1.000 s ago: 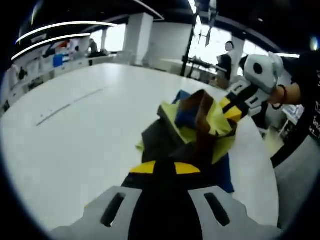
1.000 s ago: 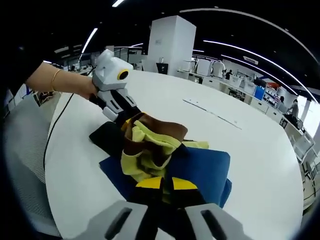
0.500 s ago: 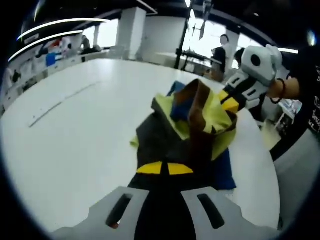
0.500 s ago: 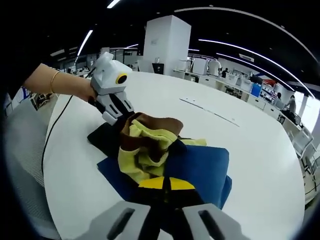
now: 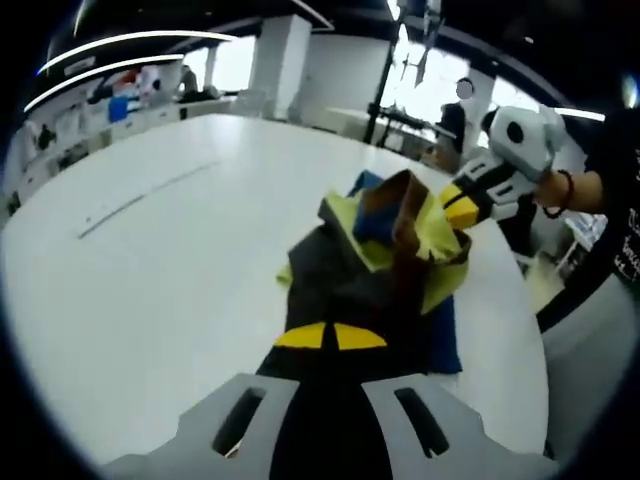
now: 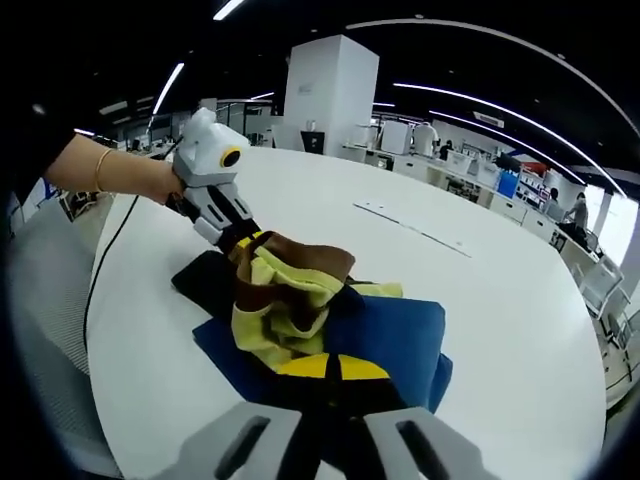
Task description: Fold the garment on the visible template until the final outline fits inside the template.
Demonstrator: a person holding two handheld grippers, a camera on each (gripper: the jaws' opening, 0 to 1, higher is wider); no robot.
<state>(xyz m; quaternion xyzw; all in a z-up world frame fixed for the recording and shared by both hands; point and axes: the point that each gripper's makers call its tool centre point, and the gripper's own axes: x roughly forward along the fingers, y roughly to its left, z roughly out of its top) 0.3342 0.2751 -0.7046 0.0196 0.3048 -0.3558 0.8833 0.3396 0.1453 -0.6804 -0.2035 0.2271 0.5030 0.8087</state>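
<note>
Left gripper (image 5: 322,337) and right gripper (image 6: 322,367) both clamped closed.

left gripper (image 5: 322,338) clamping garment (image 5: 385,255), white table (image 5: 150,260)

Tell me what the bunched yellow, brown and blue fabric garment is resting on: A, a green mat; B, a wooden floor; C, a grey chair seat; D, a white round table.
D: the bunched yellow, brown and blue fabric garment lies on the white round table, with each tool, left and right, closed on its cloth.
</note>
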